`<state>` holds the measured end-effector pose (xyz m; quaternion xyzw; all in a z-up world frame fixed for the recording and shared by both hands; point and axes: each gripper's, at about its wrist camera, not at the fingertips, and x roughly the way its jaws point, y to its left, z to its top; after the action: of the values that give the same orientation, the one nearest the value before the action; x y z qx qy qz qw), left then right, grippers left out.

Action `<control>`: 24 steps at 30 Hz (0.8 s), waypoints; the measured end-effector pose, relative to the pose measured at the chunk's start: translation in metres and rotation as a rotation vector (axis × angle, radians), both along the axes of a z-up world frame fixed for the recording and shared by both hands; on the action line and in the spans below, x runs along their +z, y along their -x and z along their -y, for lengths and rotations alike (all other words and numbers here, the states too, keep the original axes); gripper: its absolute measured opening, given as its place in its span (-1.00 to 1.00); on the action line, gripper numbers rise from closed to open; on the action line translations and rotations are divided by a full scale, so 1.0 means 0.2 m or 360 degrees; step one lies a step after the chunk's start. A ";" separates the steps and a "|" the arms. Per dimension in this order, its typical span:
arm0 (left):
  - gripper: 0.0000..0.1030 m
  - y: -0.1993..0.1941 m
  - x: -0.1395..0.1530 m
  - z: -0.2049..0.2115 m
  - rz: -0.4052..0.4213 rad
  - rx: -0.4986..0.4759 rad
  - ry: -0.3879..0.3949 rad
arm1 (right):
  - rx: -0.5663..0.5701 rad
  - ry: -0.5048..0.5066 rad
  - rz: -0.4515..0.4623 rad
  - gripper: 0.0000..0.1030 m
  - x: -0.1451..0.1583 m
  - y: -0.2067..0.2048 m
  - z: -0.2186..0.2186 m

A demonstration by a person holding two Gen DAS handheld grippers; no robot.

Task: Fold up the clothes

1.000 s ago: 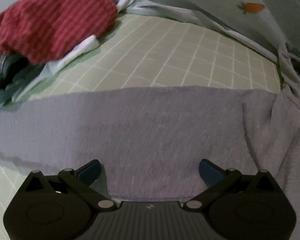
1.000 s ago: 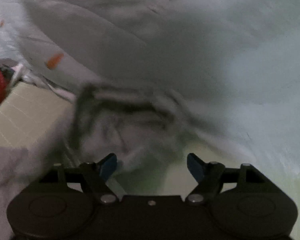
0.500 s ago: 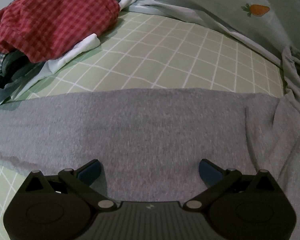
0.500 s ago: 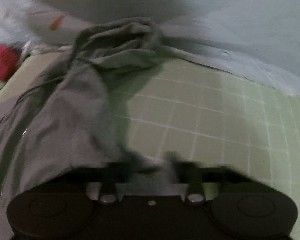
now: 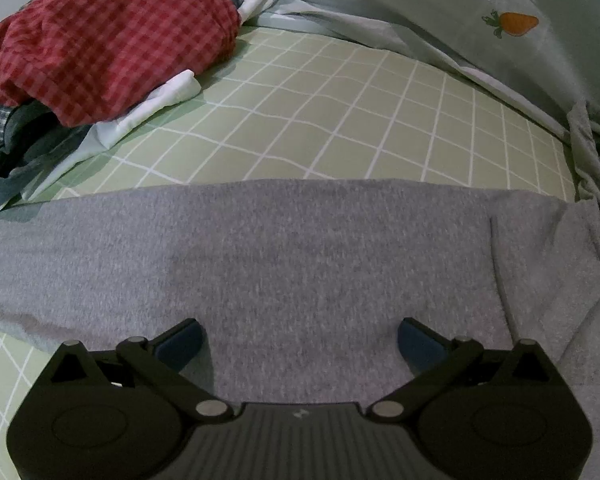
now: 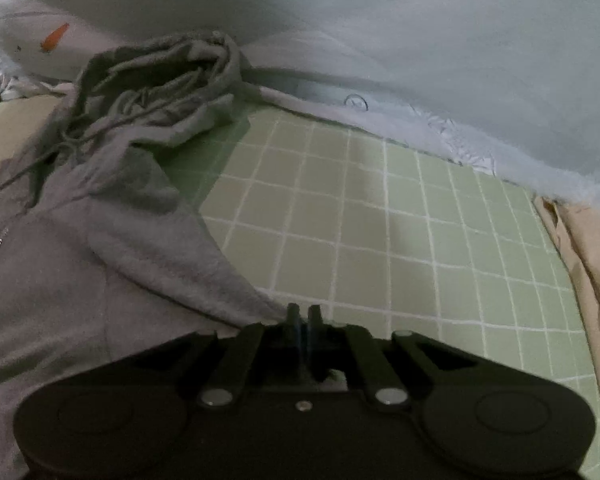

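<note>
A grey zip hoodie (image 5: pixel 292 256) lies spread flat on the green checked bed sheet (image 5: pixel 340 120). My left gripper (image 5: pixel 300 340) hovers just over its near part, jaws wide open, nothing between the blue pads. In the right wrist view the hoodie (image 6: pixel 100 248) fills the left side, its hood and drawstrings (image 6: pixel 156 92) bunched at the back. Its edge tapers to a point that ends at my right gripper (image 6: pixel 303 316). That gripper's fingers are pressed together on this corner of cloth.
A pile of clothes topped by a red checked garment (image 5: pixel 112 36) sits at the far left. A pale quilt with carrot prints (image 5: pixel 512 24) runs along the back. A beige cloth (image 6: pixel 580 264) lies at the sheet's right edge. Bare sheet (image 6: pixel 380 232) stretches right of the hoodie.
The right gripper swung from the bunched hood to the hoodie's side edge and closed on it. The left gripper stayed open in place.
</note>
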<state>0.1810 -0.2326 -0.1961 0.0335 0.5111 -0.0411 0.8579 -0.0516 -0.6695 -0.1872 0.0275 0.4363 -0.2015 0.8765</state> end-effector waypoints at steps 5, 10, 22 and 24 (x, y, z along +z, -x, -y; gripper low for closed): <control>1.00 0.01 0.01 0.01 -0.0013 0.0034 -0.0007 | -0.0279 -0.0053 0.0151 0.16 0.08 0.18 0.01; 1.00 0.10 0.11 0.03 0.0048 -0.0005 0.0008 | -0.0562 -0.0169 0.0185 0.54 0.08 0.47 0.05; 1.00 0.78 0.40 0.16 0.0140 -0.0157 0.0116 | -0.1052 -0.0172 0.0196 0.82 -0.02 1.24 0.04; 1.00 0.92 0.40 0.19 0.0126 -0.0179 0.0114 | -0.1083 -0.0160 0.0194 0.84 -0.04 1.34 0.07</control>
<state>-0.0021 -0.2704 -0.1153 0.0330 0.4724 -0.1060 0.8744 -0.3188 -0.6841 -0.1957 0.2266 0.3585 -0.4583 0.7811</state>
